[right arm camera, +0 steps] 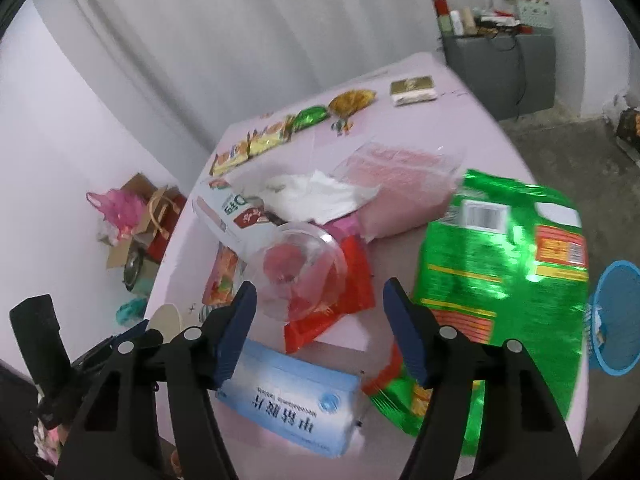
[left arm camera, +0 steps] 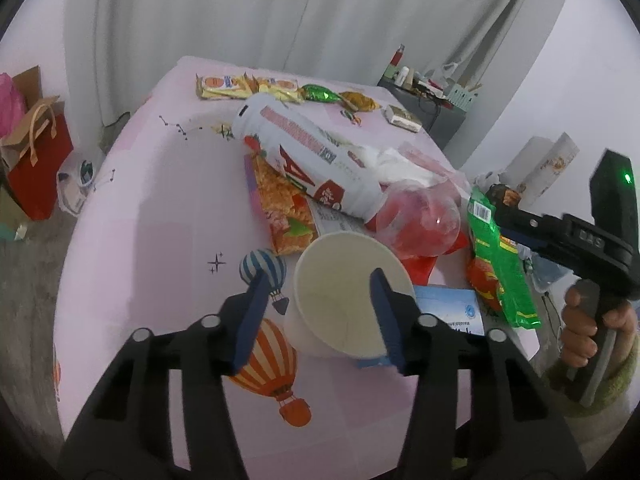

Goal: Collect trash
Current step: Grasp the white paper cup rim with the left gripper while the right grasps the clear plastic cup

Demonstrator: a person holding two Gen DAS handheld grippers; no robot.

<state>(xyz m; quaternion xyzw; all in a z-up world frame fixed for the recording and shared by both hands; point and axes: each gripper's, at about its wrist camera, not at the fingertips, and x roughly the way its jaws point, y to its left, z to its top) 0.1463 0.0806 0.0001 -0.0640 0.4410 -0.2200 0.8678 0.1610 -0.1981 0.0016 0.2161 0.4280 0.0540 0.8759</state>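
With both sets of jaws spread and gripping nothing, the left gripper (left arm camera: pixel 318 312) straddled the tipped paper cup (left arm camera: pixel 344 292) at lower centre, probably for pickup, while the right gripper (right arm camera: pixel 320 330) hovered near the green wrapper (right arm camera: pixel 508 280), with the blue bin (right arm camera: pixel 618 316) at right edge.

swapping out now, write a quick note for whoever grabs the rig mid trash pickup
Left claw: open, fingers either side of the paper cup lying on its side; not gripped yet.
Right claw: open, empty, above the blue box and clear plastic cup.
Blue bin on the floor beside the table; some trash seems to be in it.
Left to clear: green snack bag, white bottle, tissue, wrappers.
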